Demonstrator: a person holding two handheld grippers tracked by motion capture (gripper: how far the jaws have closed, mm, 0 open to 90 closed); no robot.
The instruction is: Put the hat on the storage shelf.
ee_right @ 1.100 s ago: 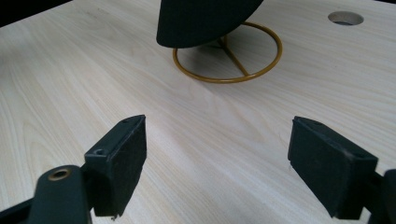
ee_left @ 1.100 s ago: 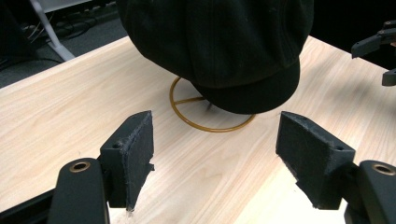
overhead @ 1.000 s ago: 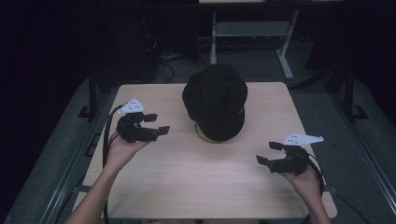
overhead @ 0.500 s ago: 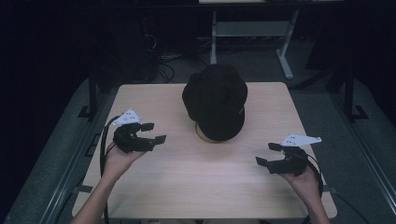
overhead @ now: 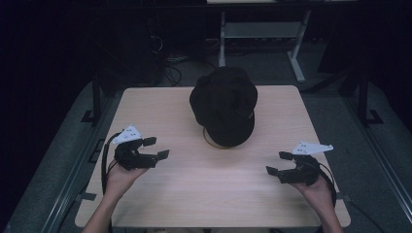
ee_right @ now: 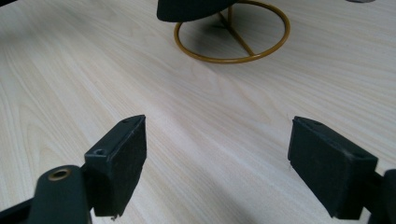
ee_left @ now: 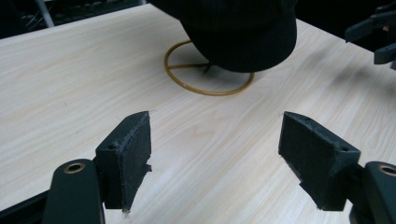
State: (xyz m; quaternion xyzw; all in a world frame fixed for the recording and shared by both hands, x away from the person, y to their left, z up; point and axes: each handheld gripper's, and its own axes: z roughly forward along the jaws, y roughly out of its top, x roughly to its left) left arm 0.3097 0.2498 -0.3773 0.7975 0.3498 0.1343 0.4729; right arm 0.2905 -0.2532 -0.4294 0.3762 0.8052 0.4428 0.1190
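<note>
A black cap [overhead: 223, 104] rests on a gold wire stand [overhead: 208, 139] at the middle of the wooden table [overhead: 204, 199]. My left gripper [overhead: 157, 147] hovers low over the table's left side, well apart from the cap, its jaws wide open and bare. In the left gripper view the cap [ee_left: 243, 32] and the stand's ring [ee_left: 205, 88] lie ahead of the open left gripper [ee_left: 215, 154]. My right gripper [overhead: 277, 163] is held over the table's right side, open with nothing in it. In the right gripper view, the ring [ee_right: 231, 58] is ahead of the right gripper [ee_right: 217, 158].
A white desk frame [overhead: 262, 31] and cables [overhead: 165, 48] stand on the dark floor beyond the table's far edge. Dark metal rails [overhead: 94, 104] run along both sides of the table. Bare wood lies between the two grippers.
My left gripper has come down and back toward the table's near left edge. The right gripper and the cap have stayed where they were.
</note>
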